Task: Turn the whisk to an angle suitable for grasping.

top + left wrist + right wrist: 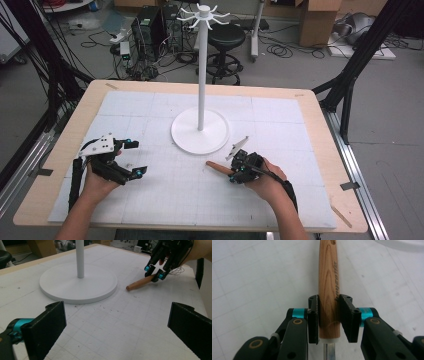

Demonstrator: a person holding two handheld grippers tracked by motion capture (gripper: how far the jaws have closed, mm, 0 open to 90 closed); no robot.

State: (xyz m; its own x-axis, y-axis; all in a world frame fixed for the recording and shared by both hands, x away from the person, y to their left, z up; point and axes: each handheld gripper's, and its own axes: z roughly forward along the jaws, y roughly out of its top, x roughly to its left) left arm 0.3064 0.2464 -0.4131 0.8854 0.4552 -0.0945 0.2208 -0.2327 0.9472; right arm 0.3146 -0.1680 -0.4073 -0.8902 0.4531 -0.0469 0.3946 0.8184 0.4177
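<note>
The left gripper (131, 158) rests low over the left part of the white gridded mat (165, 200), held in the person's left hand (97, 182); its jaws stand wide apart with nothing between them, as the left gripper view also shows (115, 327). In the middle of the surface (80, 112) stands a white stand (200, 131) with a round flat base, a tall thin pole and a ring of hooks at its top. Just right of the base, the right gripper (239, 170) is closed on a wooden handle (219, 168) that lies on the mat, its free end pointing left. In the right gripper view the jaws (329, 315) press both sides of the handle (328, 277) near its white collar, where a metal shank begins.
</note>
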